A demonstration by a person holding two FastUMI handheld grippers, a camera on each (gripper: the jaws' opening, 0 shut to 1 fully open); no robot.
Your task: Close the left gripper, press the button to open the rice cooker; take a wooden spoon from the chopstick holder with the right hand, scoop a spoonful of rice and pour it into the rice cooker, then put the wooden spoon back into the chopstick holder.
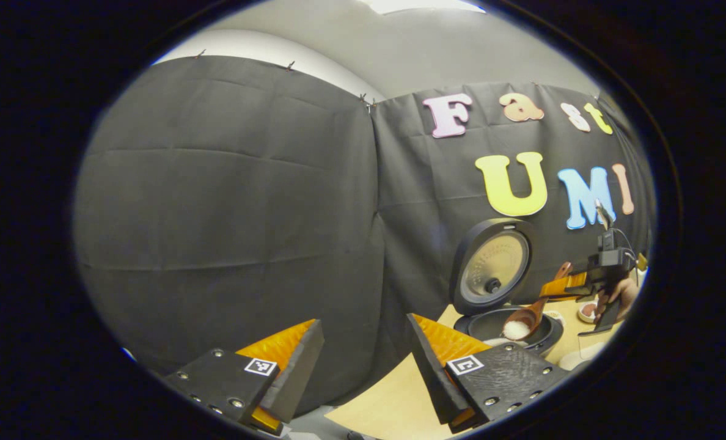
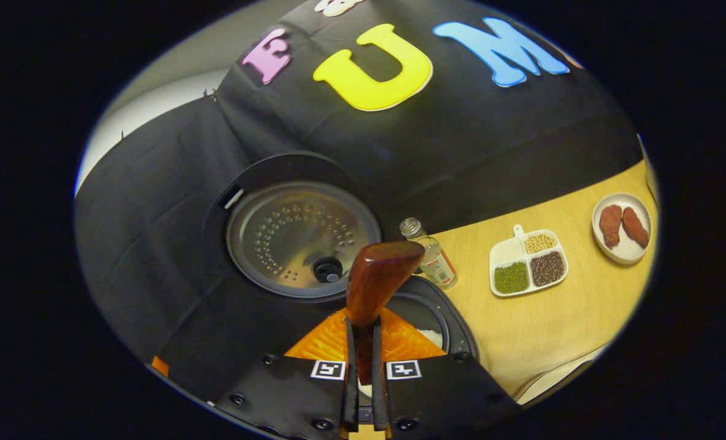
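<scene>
Wooden spoon (image 1: pixel 531 315), clamped in the right gripper (image 2: pixel 363 360) at lower right above the open rice cooker (image 1: pixel 509 327), could spill rice if tilted off the pot; left gripper (image 1: pixel 363 360) gapes empty.

Wooden spoon (image 1: pixel 525 321) over rice cooker (image 1: pixel 509 330), bottle (image 2: pixel 430 253) just beside it, divided dish (image 2: pixel 528 261) and plate (image 2: pixel 623 227) perhaps farther right
</scene>
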